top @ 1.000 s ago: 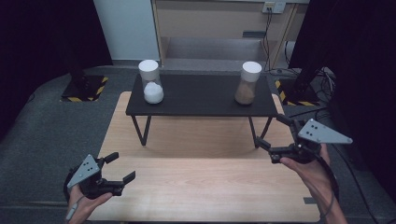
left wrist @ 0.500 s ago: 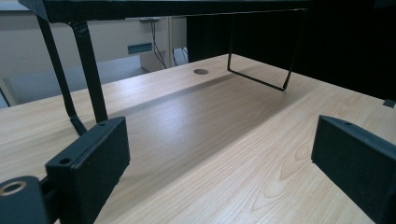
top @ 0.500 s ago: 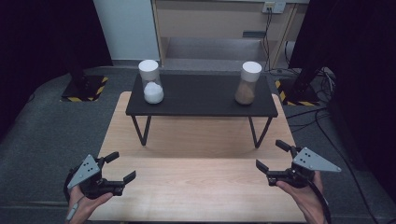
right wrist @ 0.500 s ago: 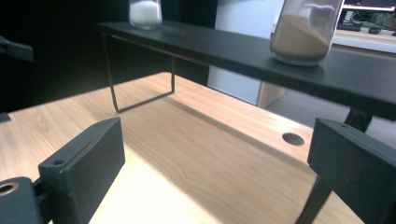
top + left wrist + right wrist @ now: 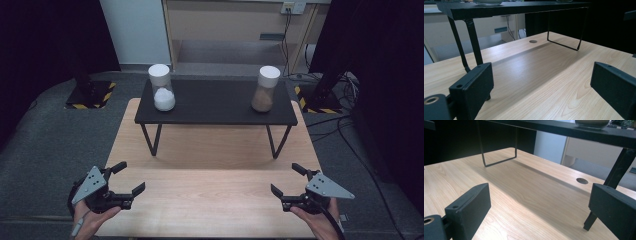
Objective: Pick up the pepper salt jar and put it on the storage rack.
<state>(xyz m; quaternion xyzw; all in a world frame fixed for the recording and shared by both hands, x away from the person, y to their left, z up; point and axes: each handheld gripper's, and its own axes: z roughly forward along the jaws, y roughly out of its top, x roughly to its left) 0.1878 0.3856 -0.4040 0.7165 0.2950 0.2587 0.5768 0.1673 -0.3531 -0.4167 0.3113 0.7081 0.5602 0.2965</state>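
Observation:
Two white-lidded clear jars stand on a low black shelf (image 5: 215, 106) at the far side of a wooden table (image 5: 215, 150). The left jar (image 5: 161, 88) holds something white, the right jar (image 5: 265, 90) something brown. My left gripper (image 5: 131, 176) rests open near the table's front left corner, nothing between its jaws. At the front right, my right gripper (image 5: 285, 178) is open and empty too. In the left gripper view the open gripper (image 5: 541, 85) faces bare wood and the shelf's legs (image 5: 475, 45). In the right gripper view the open gripper (image 5: 539, 207) faces the same.
Wire legs (image 5: 150, 140) lift the shelf, leaving a gap under it. A round hole (image 5: 582, 180) sits in the tabletop near a shelf leg. Grey floor surrounds the table, with cables (image 5: 345, 120) on the right and a wooden cabinet (image 5: 235, 30) behind.
My right gripper has come down from beside the shelf's right end to the table's front right, still open. The left gripper has stayed put.

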